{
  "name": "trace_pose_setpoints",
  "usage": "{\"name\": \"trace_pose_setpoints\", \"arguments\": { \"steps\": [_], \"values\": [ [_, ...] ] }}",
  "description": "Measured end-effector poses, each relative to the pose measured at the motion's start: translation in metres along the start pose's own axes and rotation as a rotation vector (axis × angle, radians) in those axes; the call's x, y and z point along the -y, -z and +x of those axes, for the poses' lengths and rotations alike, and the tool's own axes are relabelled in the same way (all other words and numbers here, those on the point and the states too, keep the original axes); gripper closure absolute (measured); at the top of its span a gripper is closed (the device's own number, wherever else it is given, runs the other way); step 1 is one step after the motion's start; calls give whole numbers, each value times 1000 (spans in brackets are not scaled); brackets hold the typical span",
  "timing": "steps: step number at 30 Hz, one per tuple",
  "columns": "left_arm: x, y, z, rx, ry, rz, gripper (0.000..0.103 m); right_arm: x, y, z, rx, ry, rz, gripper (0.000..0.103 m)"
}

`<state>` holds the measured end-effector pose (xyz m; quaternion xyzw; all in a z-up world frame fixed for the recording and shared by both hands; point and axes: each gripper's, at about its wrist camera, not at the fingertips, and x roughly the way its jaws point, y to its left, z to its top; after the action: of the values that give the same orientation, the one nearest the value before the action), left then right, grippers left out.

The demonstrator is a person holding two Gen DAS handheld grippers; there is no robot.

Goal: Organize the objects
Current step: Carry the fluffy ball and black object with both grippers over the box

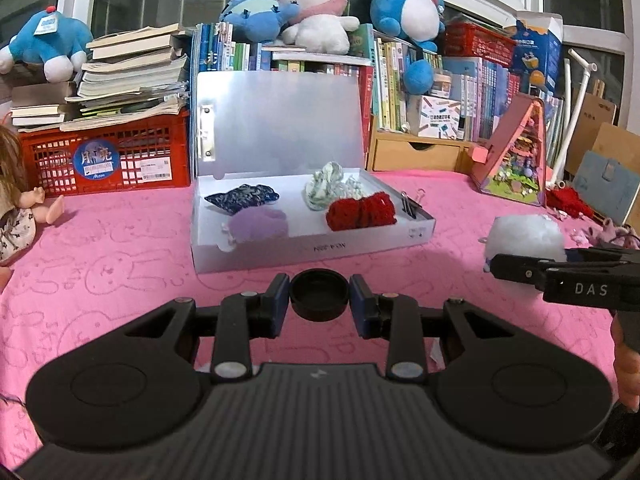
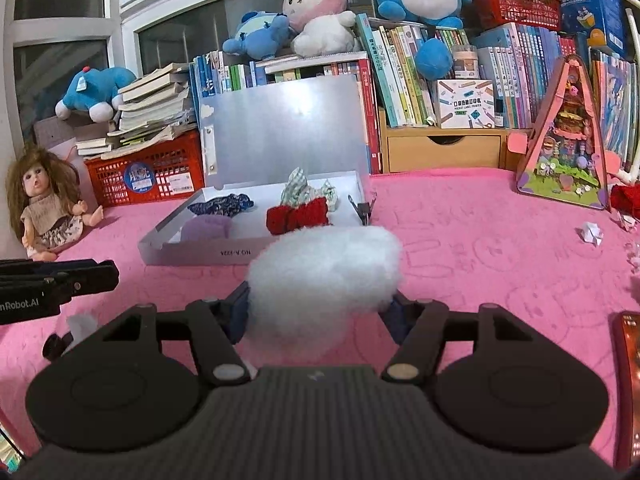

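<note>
Your right gripper (image 2: 320,312) squeezes the white pompom (image 2: 326,276) for the open box (image 2: 200,250) ahead; your left gripper (image 1: 319,306) pinches a black cap (image 1: 319,294).

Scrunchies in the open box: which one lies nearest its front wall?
The pale purple scrunchie, front left; the navy, green-white and red ones sit farther back.

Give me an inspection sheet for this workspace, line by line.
Surface: pink bunny-print cloth.
Job's things: open silver box holds red knitted bow, purple pompom, dark blue scrunchie.
Clutter: doll, white paper scrap.
Grippers: left tool grips black round cap; right tool grips white fluffy pompom.
Cables: nothing seen.
Surroundings: books, plush toys, red crate.
</note>
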<state>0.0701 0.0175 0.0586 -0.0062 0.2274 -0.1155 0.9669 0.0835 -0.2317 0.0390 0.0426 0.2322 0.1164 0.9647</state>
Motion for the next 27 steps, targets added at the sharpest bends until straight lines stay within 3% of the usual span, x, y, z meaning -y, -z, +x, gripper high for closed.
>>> {"name": "trace_pose_setpoints", "arguments": {
  "steps": [27],
  "values": [
    [-36, -54, 67, 5, -85, -47, 65, -4, -56, 55, -12, -41, 7, 36]
  ]
}}
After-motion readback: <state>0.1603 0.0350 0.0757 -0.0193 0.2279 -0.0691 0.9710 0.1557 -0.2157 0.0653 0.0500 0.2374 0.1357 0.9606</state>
